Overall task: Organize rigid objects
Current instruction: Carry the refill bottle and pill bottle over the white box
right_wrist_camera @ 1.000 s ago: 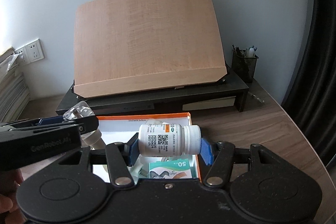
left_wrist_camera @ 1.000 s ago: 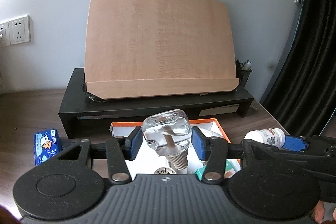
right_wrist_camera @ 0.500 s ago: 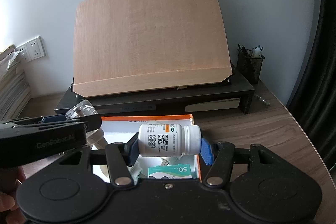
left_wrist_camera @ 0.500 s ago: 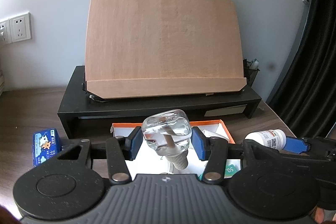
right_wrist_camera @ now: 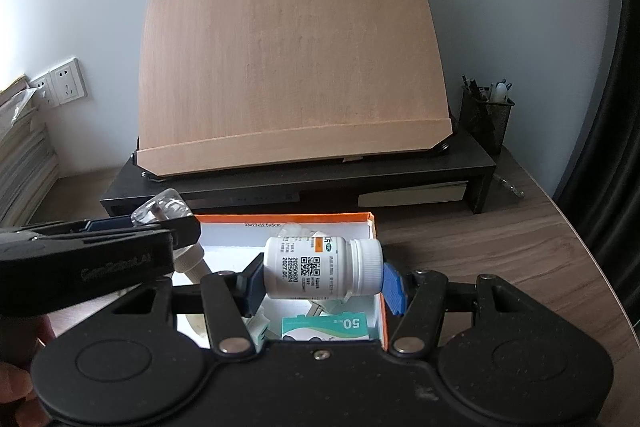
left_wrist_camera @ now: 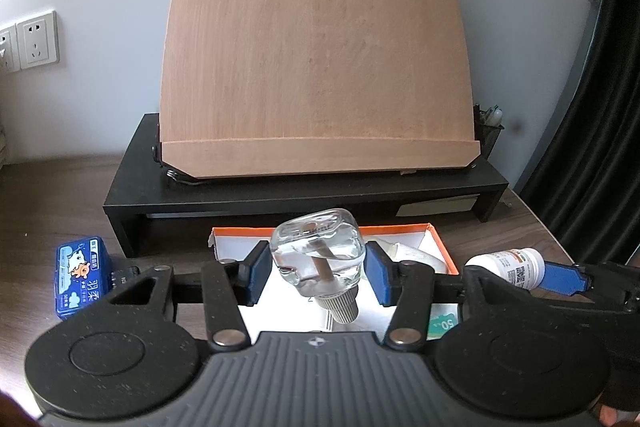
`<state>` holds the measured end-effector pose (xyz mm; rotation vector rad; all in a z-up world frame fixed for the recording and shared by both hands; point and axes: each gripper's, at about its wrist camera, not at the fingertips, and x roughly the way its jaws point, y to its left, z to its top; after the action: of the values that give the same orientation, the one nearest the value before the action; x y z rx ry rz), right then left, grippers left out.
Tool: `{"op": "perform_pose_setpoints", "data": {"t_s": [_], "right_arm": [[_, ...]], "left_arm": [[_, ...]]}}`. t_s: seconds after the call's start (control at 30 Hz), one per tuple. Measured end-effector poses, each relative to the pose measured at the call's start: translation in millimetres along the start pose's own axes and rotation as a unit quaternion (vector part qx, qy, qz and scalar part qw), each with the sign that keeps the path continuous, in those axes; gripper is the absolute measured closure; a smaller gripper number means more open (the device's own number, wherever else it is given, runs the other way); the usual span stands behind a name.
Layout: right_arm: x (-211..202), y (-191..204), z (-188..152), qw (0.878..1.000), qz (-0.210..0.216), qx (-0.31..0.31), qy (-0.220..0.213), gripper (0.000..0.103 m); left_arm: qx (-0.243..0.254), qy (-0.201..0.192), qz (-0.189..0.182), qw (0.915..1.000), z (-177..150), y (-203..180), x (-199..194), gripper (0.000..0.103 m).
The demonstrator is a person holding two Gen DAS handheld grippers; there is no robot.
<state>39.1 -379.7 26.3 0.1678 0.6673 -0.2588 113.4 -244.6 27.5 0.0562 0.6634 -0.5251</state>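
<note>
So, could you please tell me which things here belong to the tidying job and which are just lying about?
Job:
- clear glass bottle, in left claw
- white pill bottle, in right claw
- orange-rimmed box

Lying about:
- wooden board
- black riser
- pen holder
- wall sockets

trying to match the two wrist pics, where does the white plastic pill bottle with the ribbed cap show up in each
Left wrist view: white plastic pill bottle at the right edge, lying sideways in the right gripper.
Right wrist view: bottle at lower centre, lying sideways between the blue pads.
Shared landmark: the orange-rimmed white box below it in both.
</note>
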Motion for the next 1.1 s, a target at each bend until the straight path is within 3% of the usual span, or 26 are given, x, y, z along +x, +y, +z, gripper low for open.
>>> {"op": "perform_pose_setpoints", "data": {"t_s": [1.1], "right_arm": [[21.2,-2.5,-5.0,1.000,-0.004,-0.001,0.022,0.034]], "left_arm": [[-0.011,0.023,-0.005,0.9997,0.6,2.2,28.9,0.052]]}}
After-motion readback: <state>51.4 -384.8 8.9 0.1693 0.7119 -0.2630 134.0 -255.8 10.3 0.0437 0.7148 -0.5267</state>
